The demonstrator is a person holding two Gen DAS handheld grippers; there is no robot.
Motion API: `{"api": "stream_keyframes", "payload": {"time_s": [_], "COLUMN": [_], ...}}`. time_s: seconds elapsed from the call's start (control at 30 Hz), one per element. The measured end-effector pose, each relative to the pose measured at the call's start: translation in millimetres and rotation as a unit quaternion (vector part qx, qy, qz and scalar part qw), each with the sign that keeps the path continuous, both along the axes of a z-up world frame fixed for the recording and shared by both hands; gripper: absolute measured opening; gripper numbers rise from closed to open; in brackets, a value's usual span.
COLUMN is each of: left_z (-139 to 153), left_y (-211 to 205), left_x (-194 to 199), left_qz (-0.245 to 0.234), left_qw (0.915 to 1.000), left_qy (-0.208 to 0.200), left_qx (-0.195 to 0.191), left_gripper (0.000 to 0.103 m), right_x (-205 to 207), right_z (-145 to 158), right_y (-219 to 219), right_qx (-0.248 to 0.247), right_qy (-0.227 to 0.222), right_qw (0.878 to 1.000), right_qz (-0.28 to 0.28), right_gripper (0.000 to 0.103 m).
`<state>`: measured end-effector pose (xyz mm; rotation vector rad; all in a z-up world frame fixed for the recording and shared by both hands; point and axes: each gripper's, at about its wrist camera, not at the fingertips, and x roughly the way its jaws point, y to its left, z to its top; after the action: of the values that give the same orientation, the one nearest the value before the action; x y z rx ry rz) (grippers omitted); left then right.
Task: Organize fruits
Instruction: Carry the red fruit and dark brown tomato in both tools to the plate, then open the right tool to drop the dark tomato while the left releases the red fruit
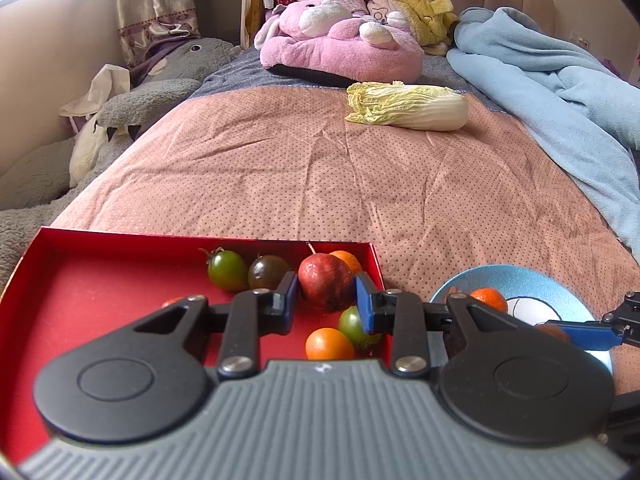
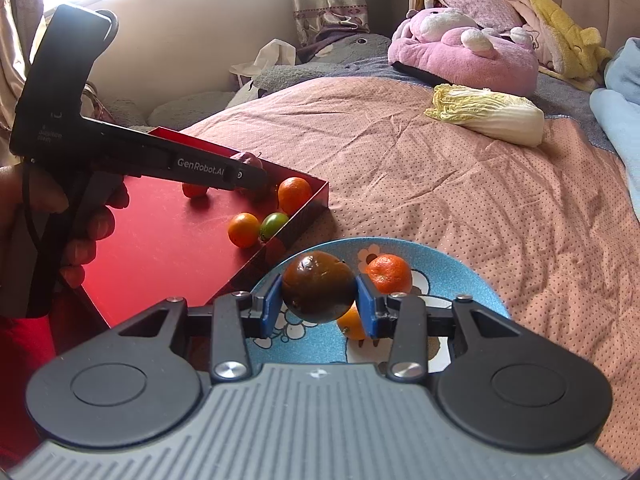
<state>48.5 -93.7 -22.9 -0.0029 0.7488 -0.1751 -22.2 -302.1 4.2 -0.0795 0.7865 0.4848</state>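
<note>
Two tongs, right (image 2: pixel 319 307) gripping dark tomato (image 2: pixel 318 287)

Right gripper (image 2: pixel 318 304), blue pads (image 2: pixel 272 300) clamped on dark brown-green tomato (image 2: pixel 319 287), held above blue plate (image 2: pixel 472 280) w/ cartoon print. On plate: two oranges, one (image 2: pixel 389 273) behind tomato, other (image 2: pixel 352 326) partly hidden by right pad. Red tray (image 2: pixel 168 248) just left of plate, holds orange (image 2: pixel 244 229), green tomato (image 2: pixel 274 225), another orange (image 2: pixel 295 195). Left gripper (image 2: pixel 244 174), hand-held, reaches over tray; jaw state unclear. Napa cabbage (image 2: pixel 486 114) far back on pink bedspread (image 2: pixel 440 184).
</note>
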Motion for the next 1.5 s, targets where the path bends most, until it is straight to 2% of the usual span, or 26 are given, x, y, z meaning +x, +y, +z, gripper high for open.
{"api": "stream_keyframes", "payload": {"time_s": [0.33, 0.63, 1.5], "left_z": [-8.4, -16.7, -28.1], "left_y": [-44.2, -61.9, -71.0], "left_x": [-15.4, -24.3, -29.1], "left_qz": [-0.06, -0.097, -0.115], "left_qw": [0.9981, 0.9952, 0.9929], "left_qy": [0.003, 0.012, 0.027], "left_qx": [-0.011, -0.008, 0.019], "left_gripper": [0.034, 0.034, 0.034], "right_x": [-6.4, -10.8, 8.9], "right_z": [-6.4, -17.3, -45.3], "right_y": [-28.1, -47.2, -49.8], "right_qx": [-0.016, -0.034, -0.045], "right_qy": [0.007, 0.019, 0.034], "right_qw": [1.0, 0.998, 0.995], "right_qz": [-0.025, -0.042, -0.077], "right_gripper": [0.046, 0.046, 0.046]}}
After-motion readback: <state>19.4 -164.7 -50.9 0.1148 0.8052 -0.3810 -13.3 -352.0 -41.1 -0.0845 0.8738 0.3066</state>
